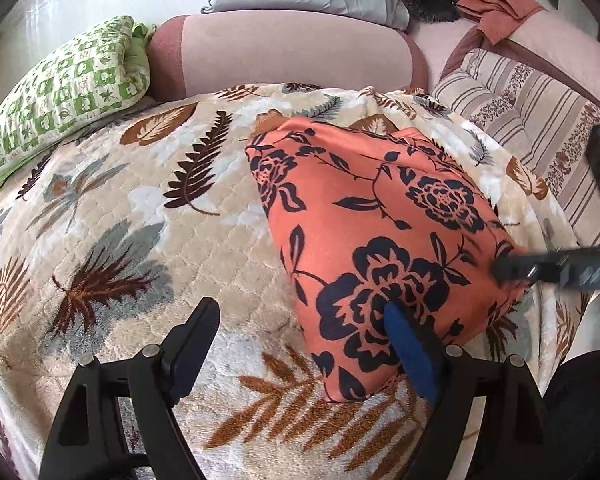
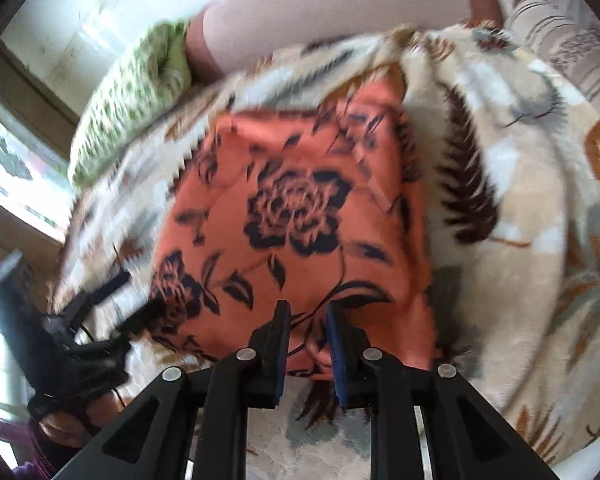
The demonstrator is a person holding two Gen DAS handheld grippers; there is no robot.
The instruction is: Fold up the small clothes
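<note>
The orange floral garment [image 1: 380,216] lies on the bed's leaf-patterned blanket [image 1: 140,208], filling the centre-right of the left wrist view and the middle of the right wrist view, already folded into a compact, roughly rectangular pad with a loose flap toward the upper right.

The left tool [image 1: 304,344] stands wide apart at the bottom of its frame: one finger hovers over bare blanket, the blue-padded one overlaps the garment's lower corner, and nothing is gripped. The right tool [image 2: 308,344], at the bottom centre of its view, has its fingers drawn close together with the garment's near edge between them. It seems pinched on a thin fold of cloth, though motion blur leaves a little doubt.

The cloth looks thin, light and limp, probably smooth enough to slide over the plush blanket. It should drape rather than hold any shape, so a single pinch would likely let the layers fan open. The best holds appear to be the two near corners, catching all layers at once and lifting both evenly.
</note>
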